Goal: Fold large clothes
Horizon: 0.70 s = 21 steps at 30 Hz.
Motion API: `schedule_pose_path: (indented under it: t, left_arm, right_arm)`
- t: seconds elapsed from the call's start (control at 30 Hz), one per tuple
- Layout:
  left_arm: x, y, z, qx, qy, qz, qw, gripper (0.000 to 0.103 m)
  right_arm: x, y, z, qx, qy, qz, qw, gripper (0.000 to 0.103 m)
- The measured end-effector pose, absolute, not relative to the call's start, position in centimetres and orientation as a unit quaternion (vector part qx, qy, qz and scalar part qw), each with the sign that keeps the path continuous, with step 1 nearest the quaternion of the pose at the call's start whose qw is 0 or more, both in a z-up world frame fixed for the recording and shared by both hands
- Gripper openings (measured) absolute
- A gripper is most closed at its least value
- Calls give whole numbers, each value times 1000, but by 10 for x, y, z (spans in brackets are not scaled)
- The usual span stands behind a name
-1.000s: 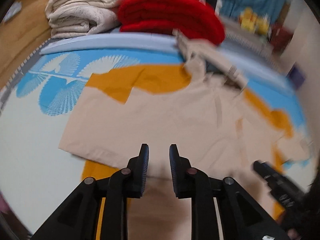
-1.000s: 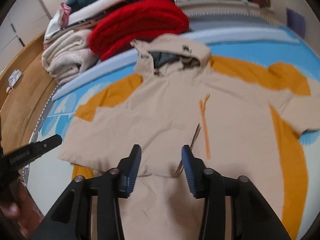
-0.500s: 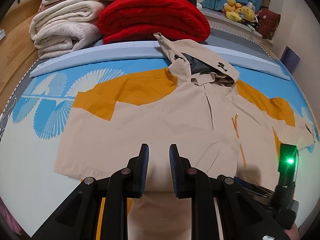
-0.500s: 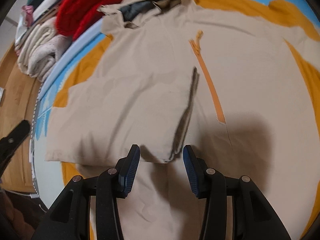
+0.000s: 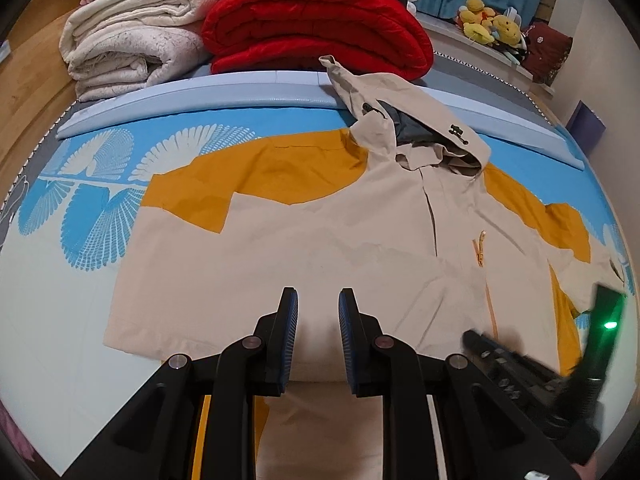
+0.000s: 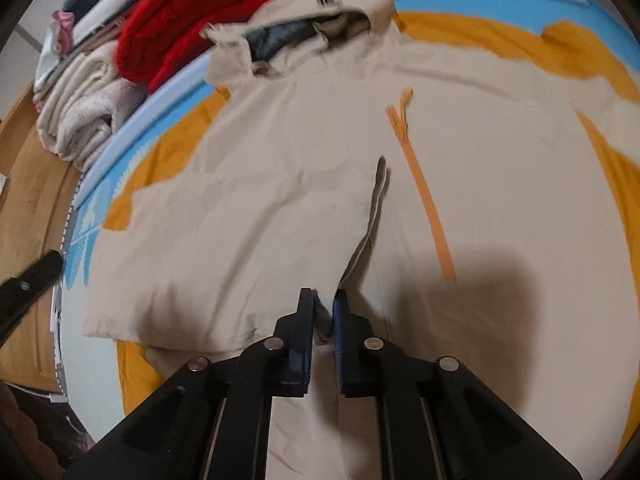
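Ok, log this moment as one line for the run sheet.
stage: grasp for fold | right gripper: just closed on jacket flap edge | left gripper: narrow gap, empty, over jacket | jacket: flat on mat

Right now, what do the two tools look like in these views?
Both match: the left tool and right tool have black angular linkage arms with round silver pivot pins, and two flat black fingers lined with ribbed blue pads. In the left wrist view, the right tool's body carries a lit green indicator light.
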<state>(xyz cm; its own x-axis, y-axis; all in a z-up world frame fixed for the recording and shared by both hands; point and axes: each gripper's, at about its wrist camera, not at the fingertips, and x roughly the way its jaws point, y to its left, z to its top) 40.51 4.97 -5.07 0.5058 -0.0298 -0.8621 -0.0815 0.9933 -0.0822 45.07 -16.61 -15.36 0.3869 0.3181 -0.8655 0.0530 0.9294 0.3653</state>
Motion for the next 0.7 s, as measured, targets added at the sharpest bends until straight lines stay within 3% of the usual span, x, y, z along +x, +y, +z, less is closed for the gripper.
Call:
schedule_pose_path:
  t: [0.4,0.7]
  left_arm:
    - [415,49,-58,-61,508,4,859,19]
    - [422,82,-59,-84,511,21,855,19]
  right_arm:
    - [457,-191,-66,46,404,81,910,7]
    - [477,-263,-57,30,394,-6,919,6]
